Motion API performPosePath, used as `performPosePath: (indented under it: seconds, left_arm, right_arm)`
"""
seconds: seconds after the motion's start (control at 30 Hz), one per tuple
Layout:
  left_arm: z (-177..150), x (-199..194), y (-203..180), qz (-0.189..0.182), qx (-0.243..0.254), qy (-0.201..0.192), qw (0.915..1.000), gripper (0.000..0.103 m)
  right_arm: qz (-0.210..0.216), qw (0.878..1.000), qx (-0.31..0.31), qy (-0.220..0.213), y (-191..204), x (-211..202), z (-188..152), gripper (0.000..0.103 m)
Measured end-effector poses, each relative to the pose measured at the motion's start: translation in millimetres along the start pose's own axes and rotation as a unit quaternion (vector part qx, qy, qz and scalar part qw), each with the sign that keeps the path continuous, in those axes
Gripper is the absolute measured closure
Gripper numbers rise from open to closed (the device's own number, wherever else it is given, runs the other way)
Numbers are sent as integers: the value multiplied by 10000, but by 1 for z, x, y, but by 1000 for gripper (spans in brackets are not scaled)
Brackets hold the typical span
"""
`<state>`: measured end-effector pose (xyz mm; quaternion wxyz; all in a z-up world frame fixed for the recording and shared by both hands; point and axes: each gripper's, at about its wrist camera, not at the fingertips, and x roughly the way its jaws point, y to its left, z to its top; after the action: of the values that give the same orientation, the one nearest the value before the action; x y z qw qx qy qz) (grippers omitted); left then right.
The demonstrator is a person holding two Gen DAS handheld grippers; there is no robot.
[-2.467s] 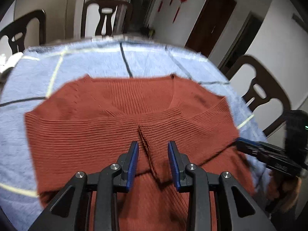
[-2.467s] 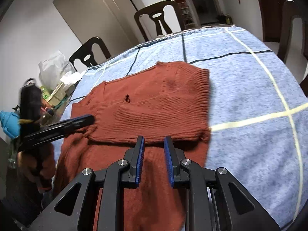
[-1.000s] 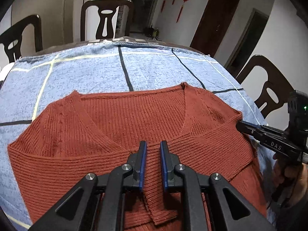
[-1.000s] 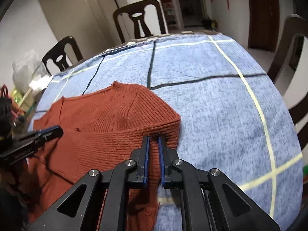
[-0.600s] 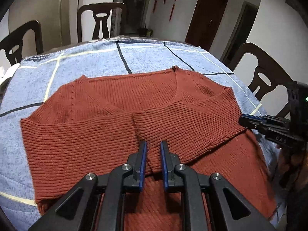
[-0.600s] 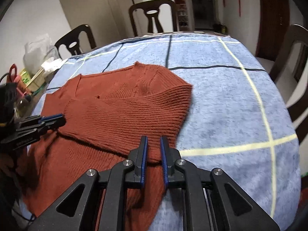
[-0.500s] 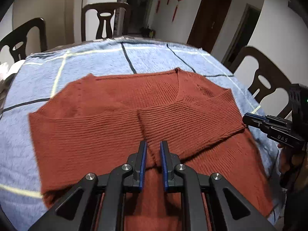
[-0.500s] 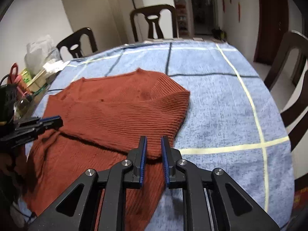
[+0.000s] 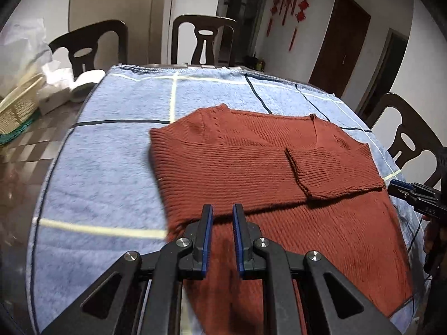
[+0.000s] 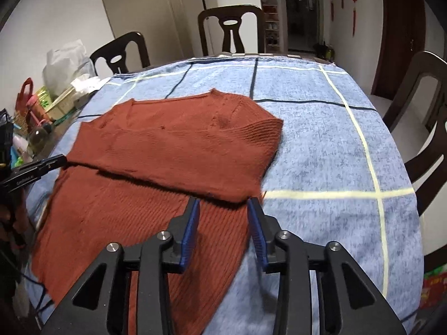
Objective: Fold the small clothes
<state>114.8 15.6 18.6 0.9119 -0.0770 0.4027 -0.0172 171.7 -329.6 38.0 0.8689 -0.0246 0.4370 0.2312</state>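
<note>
Two sleeves of the rust-red sweater [image 9: 251, 167] already lie folded across its chest, one cuff [image 9: 299, 173] overlapping near the centre right of the left wrist view. Garment sits flat on the blue checked cloth [image 9: 111, 167] covering the counter, neckline toward the top of frame, hem toward me.

My right gripper [image 10: 223, 223] has just been opening; its fingers now stand wide apart at the lower centre of its view, with the folded sleeve edge just ahead of them and nothing pinched. I read that as a release.

My left gripper [image 9: 222, 231] shows a narrow gap between its fingers, hovering over the lower body panel; no fabric caught that I can see.

Judgement: sleeve folds done. Remaining: bring the hem up over the chest, perhaps halve again.
</note>
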Motion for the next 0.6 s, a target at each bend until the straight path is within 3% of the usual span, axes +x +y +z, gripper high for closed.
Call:
performPosePath:
  seconds: [0.13, 0.6]
  left_arm:
    - [-14, -14, 6, -72, -47, -8, 10000, 76]
    - [-82, -45, 13, -599, -641, 218, 9959, 66]
  right_arm:
    - [219, 9997, 122, 16, 5, -10, -15, 65]
    - [891, 9923, 856, 88, -1, -39, -91, 65]
